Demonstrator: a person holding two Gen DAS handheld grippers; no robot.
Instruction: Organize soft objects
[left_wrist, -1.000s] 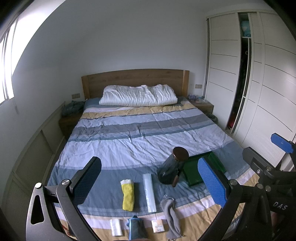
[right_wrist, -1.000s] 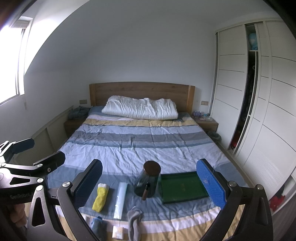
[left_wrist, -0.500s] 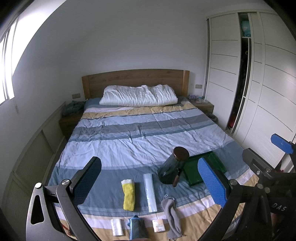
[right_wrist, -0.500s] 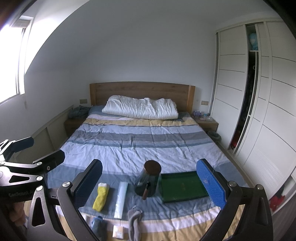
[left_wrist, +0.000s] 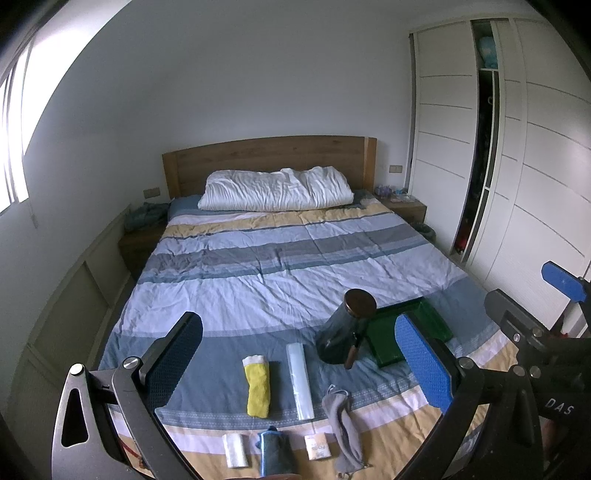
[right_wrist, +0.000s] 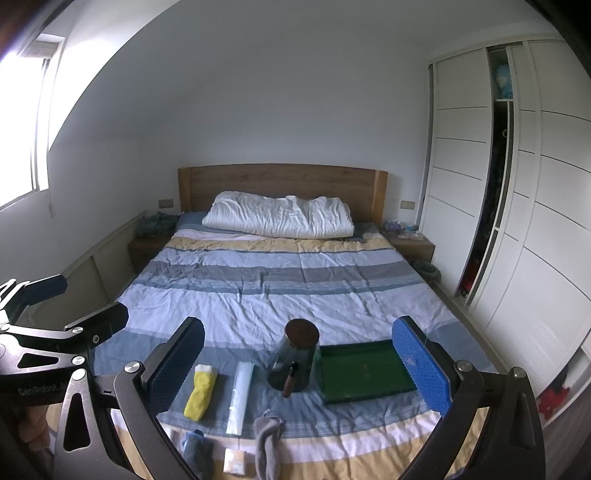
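Small soft items lie in rows at the foot of a striped bed (left_wrist: 280, 266): a yellow cloth (left_wrist: 257, 390), a clear plastic roll (left_wrist: 300, 380), a grey sock (left_wrist: 344, 424), a blue cloth (left_wrist: 272, 453), a white packet (left_wrist: 233, 449) and a small tan packet (left_wrist: 317, 446). A dark lidded jar (left_wrist: 341, 329) stands beside a green tray (left_wrist: 406, 334). My left gripper (left_wrist: 306, 350) hovers open above the items, holding nothing. In the right wrist view my right gripper (right_wrist: 299, 360) is open and empty too, over the jar (right_wrist: 295, 356) and tray (right_wrist: 365, 369).
A white pillow (left_wrist: 277, 190) rests against the wooden headboard (left_wrist: 269, 155). Nightstands (left_wrist: 142, 240) flank the bed. A white sliding wardrobe (left_wrist: 517, 166) with a partly open door fills the right wall. The other gripper shows at each view's edge.
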